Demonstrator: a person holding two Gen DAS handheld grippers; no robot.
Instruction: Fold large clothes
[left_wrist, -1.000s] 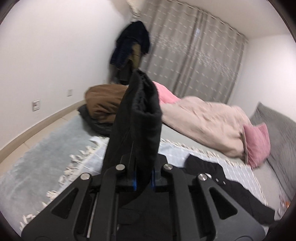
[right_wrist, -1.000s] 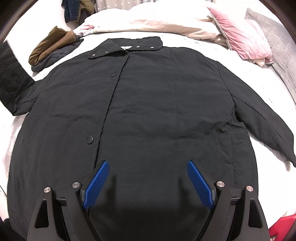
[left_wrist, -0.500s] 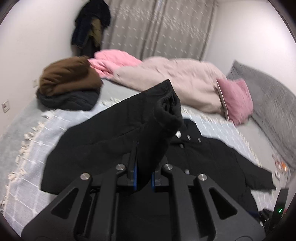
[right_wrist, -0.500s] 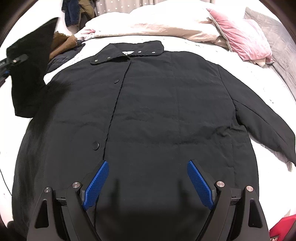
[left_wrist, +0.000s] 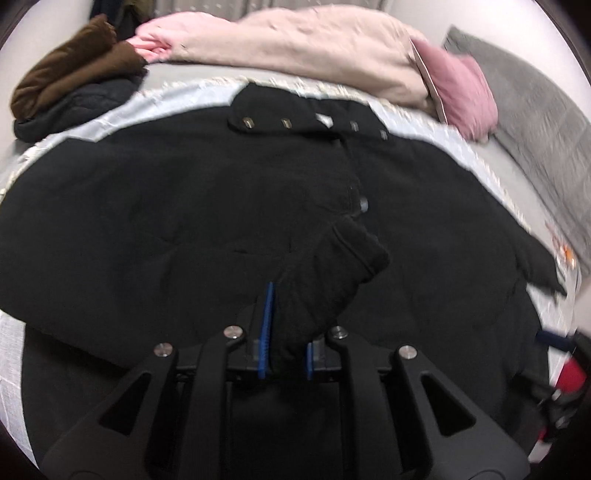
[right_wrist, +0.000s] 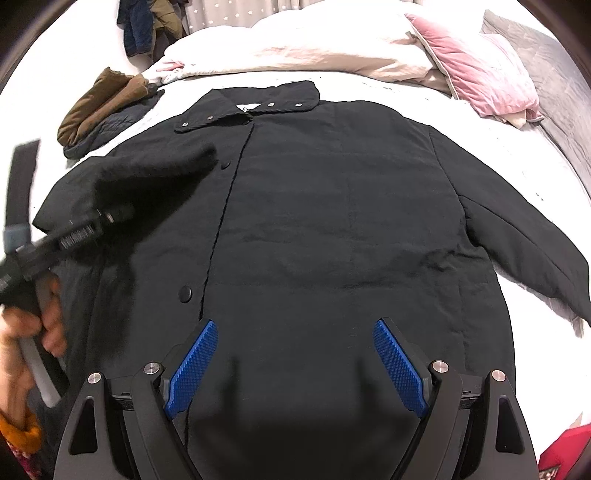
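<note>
A large black coat (right_wrist: 332, 206) lies flat, front up, on a pale bedspread (left_wrist: 166, 99), collar at the far side. My left gripper (left_wrist: 291, 317) has the coat's left sleeve (left_wrist: 354, 251) between its blue pads, folded in over the coat's chest. Its jaws are opening, and the fabric still fills the gap. In the right wrist view the left gripper (right_wrist: 118, 214) comes in blurred from the left, carried by a hand (right_wrist: 33, 332). My right gripper (right_wrist: 295, 328) hovers open over the coat's lower front with nothing between its fingers. The other sleeve (right_wrist: 524, 251) lies spread out to the right.
A pile of brown and dark clothes (right_wrist: 99, 107) sits at the far left of the bed. A cream duvet (right_wrist: 314, 44), a pink pillow (right_wrist: 480, 70) and a grey blanket (left_wrist: 535, 118) line the far side and right. A red object (right_wrist: 565, 454) is at the near right.
My left gripper swung down and to the right with the sleeve, from raised at the bed's left edge to low over the coat's chest. The right gripper kept still and open.
</note>
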